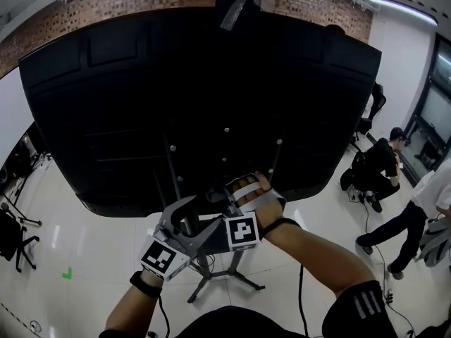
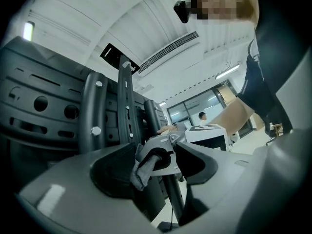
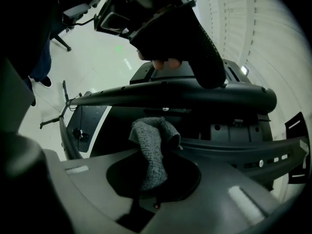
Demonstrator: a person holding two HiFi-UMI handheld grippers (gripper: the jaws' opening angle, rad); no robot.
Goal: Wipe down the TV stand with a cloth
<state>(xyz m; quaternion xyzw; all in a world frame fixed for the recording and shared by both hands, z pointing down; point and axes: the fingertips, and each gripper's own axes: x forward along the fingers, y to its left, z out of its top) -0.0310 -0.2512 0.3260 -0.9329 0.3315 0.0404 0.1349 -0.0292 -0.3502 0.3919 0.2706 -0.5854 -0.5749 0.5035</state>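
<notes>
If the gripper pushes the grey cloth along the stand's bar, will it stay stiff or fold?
The cloth droops over in the right gripper, so it is probably floppy and would bunch when pushed. Its coarse weave suggests it drags rather than slips. Small and thin, it is likely light.

Left claw [image 1: 184, 217], right claw [image 1: 224, 192] at stand pole [image 1: 171, 164], behind TV [image 1: 141, 83].

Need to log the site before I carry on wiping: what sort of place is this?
Probably an open office or lab: a brick wall, a glossy white floor, a ceiling strip light, and a person seated at the side.
</notes>
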